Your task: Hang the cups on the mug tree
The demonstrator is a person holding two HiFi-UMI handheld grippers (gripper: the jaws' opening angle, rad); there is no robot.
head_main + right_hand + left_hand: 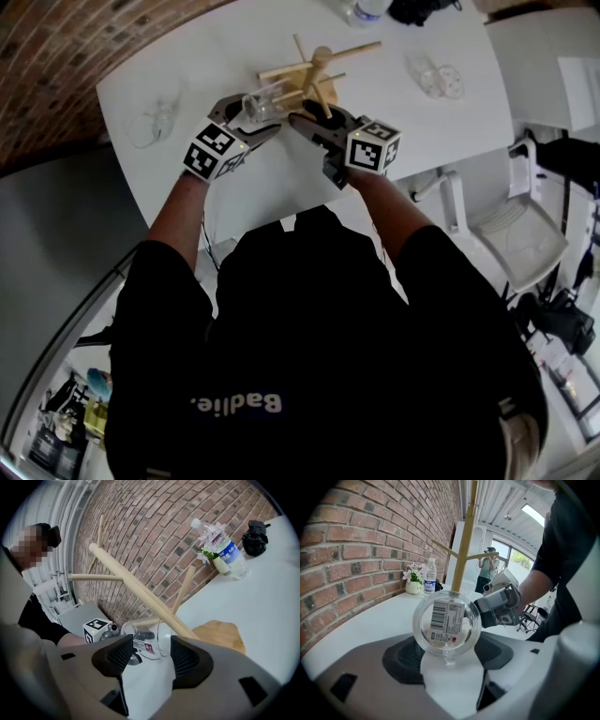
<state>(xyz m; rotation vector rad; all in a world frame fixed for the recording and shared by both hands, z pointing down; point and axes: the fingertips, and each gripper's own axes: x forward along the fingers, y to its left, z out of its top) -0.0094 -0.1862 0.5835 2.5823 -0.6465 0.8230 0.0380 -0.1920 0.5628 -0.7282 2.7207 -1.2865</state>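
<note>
The left tongs point(448, 651) are closed on a clear cup point(446, 623), which is gripped by its sides with its bottom turned toward the camera (a barcode sticker is seen on it). The cup is held above the white counter point(450, 131), just beside the wooden mug tree point(314, 80) and near its lower pegs. The right tongs point(147, 656) are held open, with nothing gripped. The tree's trunk is seen passing close over one pad, though contact cannot be judged. Other clear cups point(437, 80) lie on the counter, well apart from the tree.
</note>
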